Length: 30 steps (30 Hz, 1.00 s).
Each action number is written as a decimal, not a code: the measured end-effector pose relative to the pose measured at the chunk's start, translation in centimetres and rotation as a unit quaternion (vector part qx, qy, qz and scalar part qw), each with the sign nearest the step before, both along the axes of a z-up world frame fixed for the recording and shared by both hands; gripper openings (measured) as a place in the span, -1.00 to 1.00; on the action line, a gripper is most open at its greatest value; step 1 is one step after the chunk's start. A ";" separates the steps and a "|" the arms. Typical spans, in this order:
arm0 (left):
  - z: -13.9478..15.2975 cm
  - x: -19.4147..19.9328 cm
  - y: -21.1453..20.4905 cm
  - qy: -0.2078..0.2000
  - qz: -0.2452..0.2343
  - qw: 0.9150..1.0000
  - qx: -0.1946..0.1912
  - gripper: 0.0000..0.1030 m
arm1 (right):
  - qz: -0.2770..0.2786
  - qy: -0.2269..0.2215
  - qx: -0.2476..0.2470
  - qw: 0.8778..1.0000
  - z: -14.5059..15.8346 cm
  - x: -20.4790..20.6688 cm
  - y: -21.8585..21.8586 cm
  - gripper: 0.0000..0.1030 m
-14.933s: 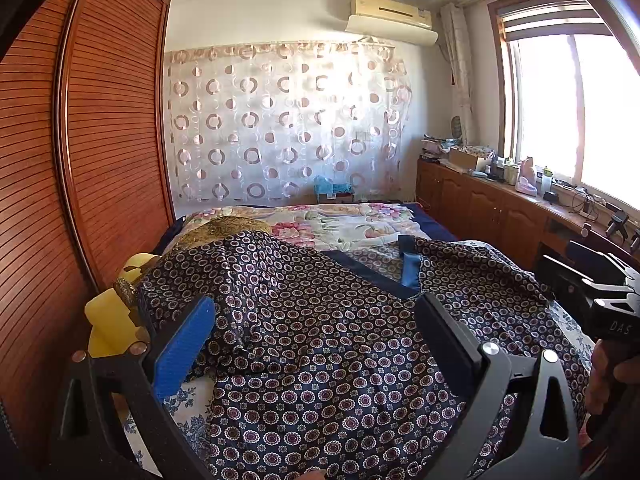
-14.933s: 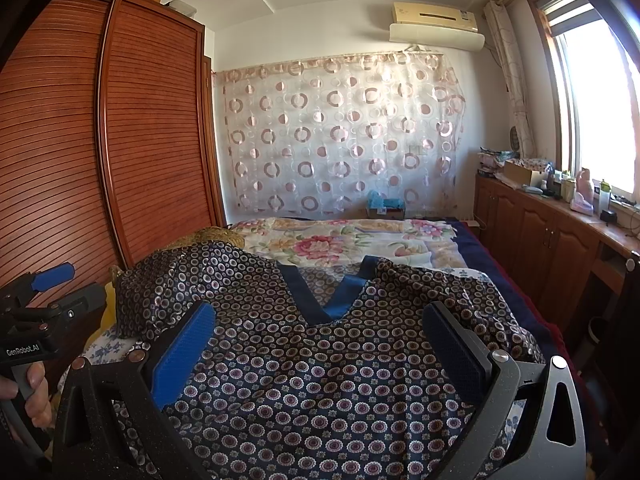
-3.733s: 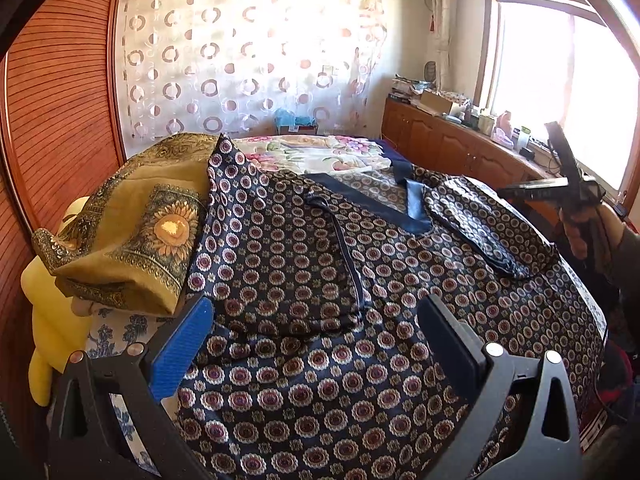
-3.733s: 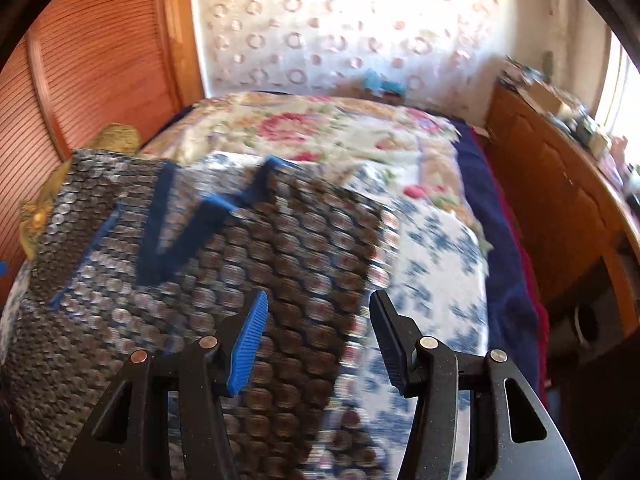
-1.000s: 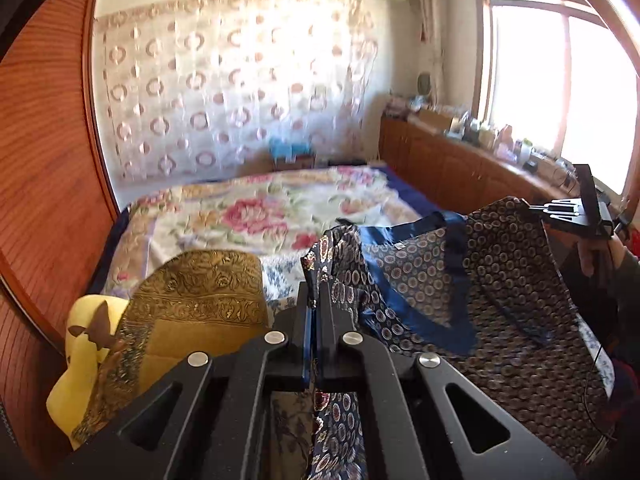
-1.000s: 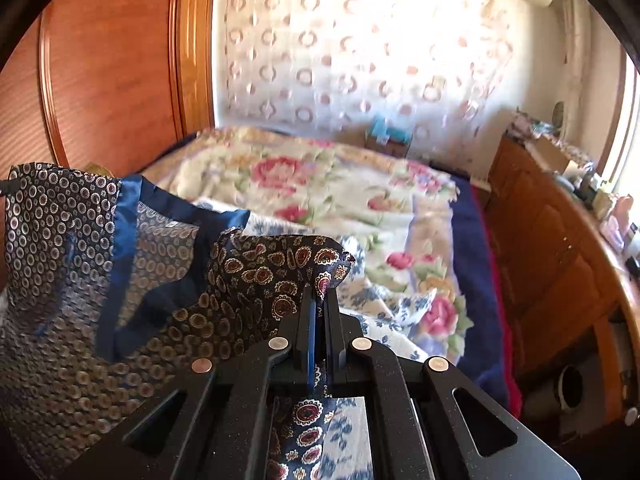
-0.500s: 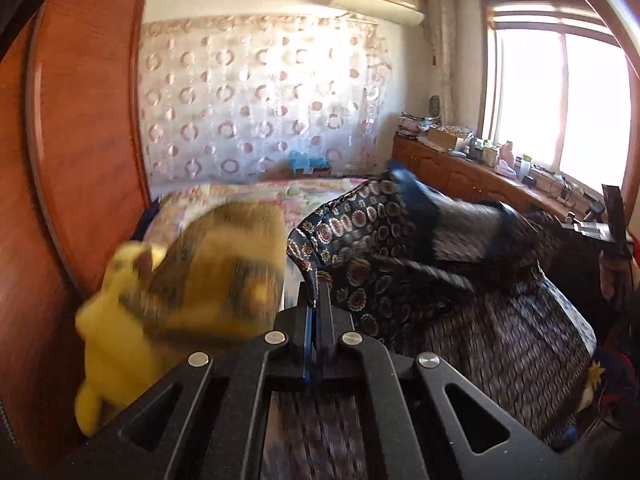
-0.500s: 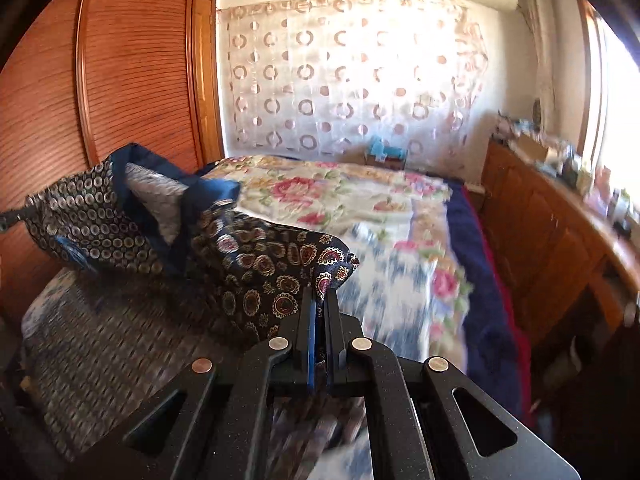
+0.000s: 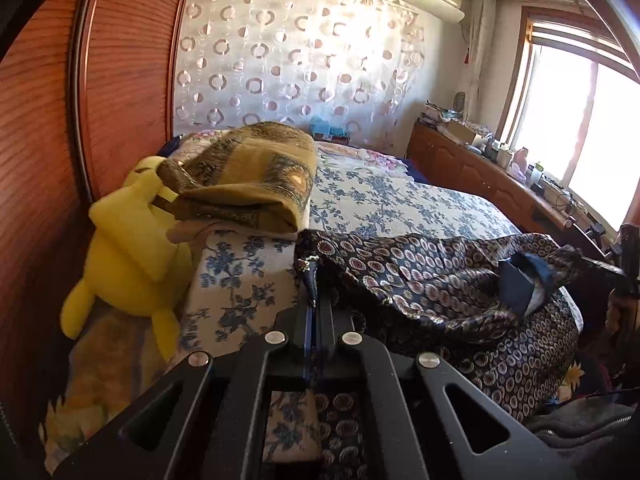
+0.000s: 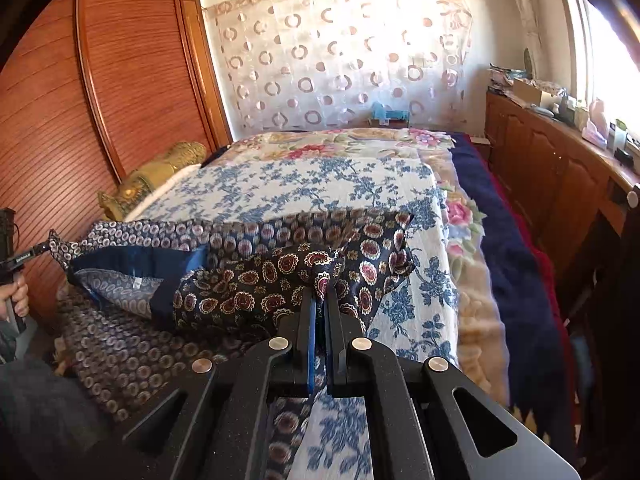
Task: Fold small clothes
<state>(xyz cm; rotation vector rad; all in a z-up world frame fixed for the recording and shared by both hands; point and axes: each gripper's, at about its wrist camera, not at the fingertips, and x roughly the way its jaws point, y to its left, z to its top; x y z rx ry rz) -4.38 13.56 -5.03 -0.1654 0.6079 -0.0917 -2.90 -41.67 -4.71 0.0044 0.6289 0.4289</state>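
Observation:
A dark navy patterned garment with a plain blue collar lies folded over itself at the near end of the bed. My left gripper is shut on its left corner, low over the bed. My right gripper is shut on its right corner. In the right wrist view the garment stretches left to the left gripper, its blue collar and pale inside showing.
The bed has a blue-flowered white sheet. A folded gold patterned cloth and a yellow plush toy lie at its left edge by the wooden wardrobe. A wooden cabinet runs along the right under the window.
Both grippers, still shut on the garment's corners, have dropped toward the near end of the bed. The garment's far half is now laid over its near half.

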 end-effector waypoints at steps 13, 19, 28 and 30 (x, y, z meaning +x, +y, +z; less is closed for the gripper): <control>-1.2 -0.5 0.4 0.028 0.006 0.999 0.039 -0.55 | 0.020 0.030 -0.034 0.999 -0.7 -2.4 1.8 -0.94; 1.2 -0.9 0.5 -0.009 0.001 0.999 0.043 0.34 | 0.027 0.009 -0.037 0.999 1.4 -2.1 2.4 -0.82; 2.1 0.8 -0.9 -0.019 -0.010 0.998 0.054 0.54 | 0.004 -0.035 -0.051 0.998 3.4 -2.2 2.1 0.10; 2.0 1.3 -1.1 -0.017 -0.007 0.998 0.059 0.54 | 0.000 -0.039 -0.056 0.998 3.1 -1.6 2.4 0.19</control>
